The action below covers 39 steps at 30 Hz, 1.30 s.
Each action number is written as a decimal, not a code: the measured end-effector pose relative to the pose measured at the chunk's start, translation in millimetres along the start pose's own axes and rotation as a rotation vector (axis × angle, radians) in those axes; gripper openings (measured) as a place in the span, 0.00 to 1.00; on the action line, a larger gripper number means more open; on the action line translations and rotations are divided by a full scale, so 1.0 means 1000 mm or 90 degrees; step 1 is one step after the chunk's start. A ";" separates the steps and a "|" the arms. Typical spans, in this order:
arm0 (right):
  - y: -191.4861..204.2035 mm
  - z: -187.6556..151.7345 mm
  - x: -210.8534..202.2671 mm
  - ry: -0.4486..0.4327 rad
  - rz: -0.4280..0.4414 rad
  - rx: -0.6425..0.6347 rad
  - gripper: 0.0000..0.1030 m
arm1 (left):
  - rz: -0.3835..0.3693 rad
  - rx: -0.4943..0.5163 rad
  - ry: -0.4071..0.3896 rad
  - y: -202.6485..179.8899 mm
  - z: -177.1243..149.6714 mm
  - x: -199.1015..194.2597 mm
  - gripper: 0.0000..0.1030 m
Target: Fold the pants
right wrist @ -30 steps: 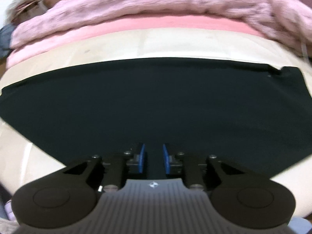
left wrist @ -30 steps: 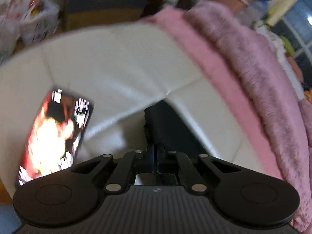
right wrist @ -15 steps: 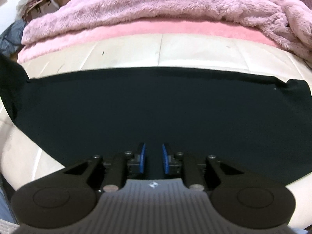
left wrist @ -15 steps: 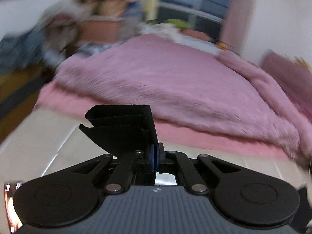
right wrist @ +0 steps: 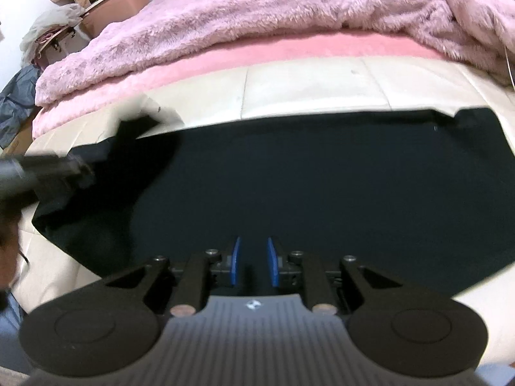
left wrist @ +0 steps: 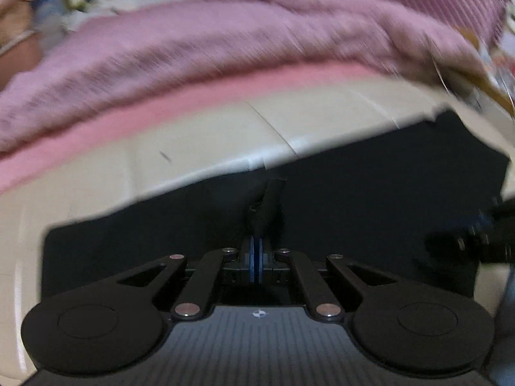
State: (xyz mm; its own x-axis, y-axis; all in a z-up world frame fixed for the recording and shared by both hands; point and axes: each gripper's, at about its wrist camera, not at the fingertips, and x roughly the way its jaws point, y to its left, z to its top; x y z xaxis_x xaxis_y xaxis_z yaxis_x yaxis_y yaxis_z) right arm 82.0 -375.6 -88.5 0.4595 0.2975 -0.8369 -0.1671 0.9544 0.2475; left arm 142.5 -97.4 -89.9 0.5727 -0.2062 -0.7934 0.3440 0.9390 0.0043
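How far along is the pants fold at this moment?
Midway. The black pants lie flat on the cream surface. In hand: the left gripper, shut on a corner of the fabric, carries it over them; the right gripper pins them. Left: laying it down, smoothing.

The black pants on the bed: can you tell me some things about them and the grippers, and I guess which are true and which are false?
1. The pants are black. True.
2. The pants lie on a cream surface. True.
3. The left gripper is wide open with nothing in it. False: it is shut on a bit of the black pants fabric.
4. A fluffy pink blanket lies beyond the pants. True.
5. The right gripper is pinching the blanket. False: it is over the pants, its blue pads a little apart.
6. The pants are rolled into a ball. False: they lie mostly flat.
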 end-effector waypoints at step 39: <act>0.074 0.056 0.064 -0.019 0.175 -0.013 0.00 | -0.079 -0.240 0.025 0.127 -0.030 -0.016 0.31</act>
State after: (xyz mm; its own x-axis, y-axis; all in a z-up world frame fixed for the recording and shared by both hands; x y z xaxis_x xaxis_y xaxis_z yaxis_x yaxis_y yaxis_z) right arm 148.3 -284.3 -96.1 0.4194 0.5461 -0.7252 -0.3061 0.8371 0.4534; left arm 154.8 33.3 -95.0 0.5125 -0.3202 -0.7967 0.1077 0.9445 -0.3104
